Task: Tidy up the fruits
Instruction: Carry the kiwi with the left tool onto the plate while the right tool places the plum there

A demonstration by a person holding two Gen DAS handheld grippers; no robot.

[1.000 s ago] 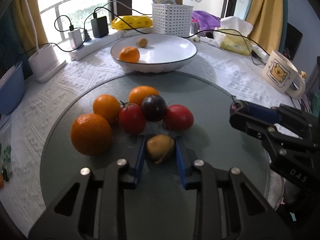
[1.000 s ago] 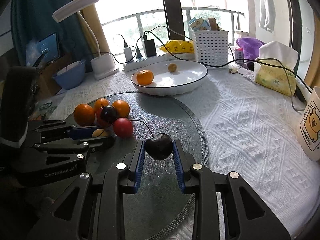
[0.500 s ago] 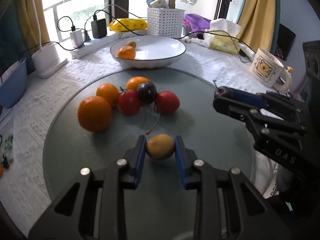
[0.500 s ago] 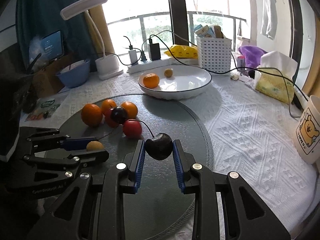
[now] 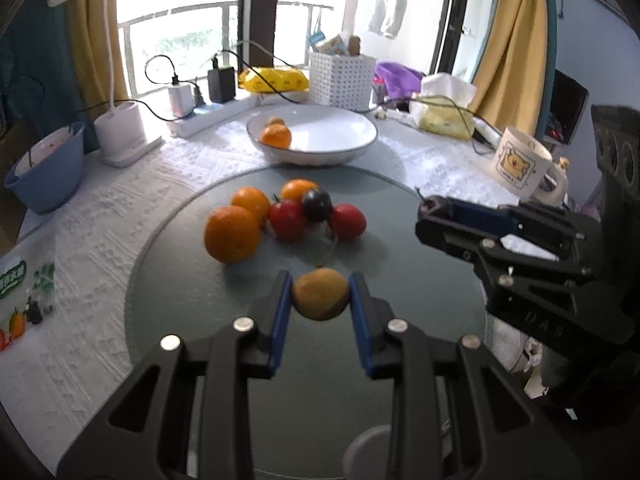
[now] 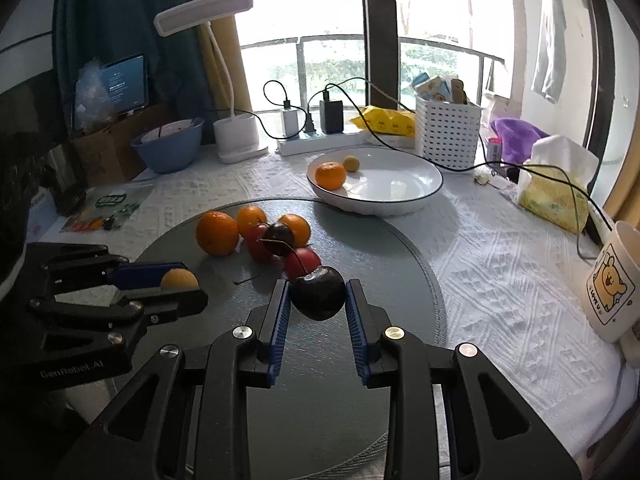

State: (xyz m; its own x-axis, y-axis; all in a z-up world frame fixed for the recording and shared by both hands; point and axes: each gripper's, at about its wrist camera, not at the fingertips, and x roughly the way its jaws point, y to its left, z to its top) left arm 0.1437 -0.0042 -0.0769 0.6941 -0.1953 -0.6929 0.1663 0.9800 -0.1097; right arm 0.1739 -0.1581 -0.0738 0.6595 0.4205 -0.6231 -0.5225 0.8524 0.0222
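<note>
My left gripper (image 5: 320,300) is shut on a small yellow-brown fruit (image 5: 320,294) and holds it above the round grey mat (image 5: 168,288). My right gripper (image 6: 318,296) is shut on a dark cherry (image 6: 318,292) with a long stem, also above the mat. A pile of oranges (image 5: 232,234), red fruits (image 5: 286,220) and a dark cherry (image 5: 316,205) lies on the mat ahead. The white plate (image 5: 344,136) behind holds an orange (image 5: 275,136) and a small yellow fruit (image 5: 276,121). The left gripper shows in the right wrist view (image 6: 176,288), the right one in the left wrist view (image 5: 432,212).
A bear mug (image 5: 520,164) stands at the right. A blue bowl (image 5: 44,168), a white lamp base (image 5: 120,132), a power strip with chargers (image 5: 200,116), a white basket (image 5: 340,80) and a tissue pack (image 5: 444,120) line the back, with cables over the plate's rim.
Both grippers have lifted and pulled back from the fruit pile with their fruits held. The left one took the yellow-brown fruit away from the pile.
</note>
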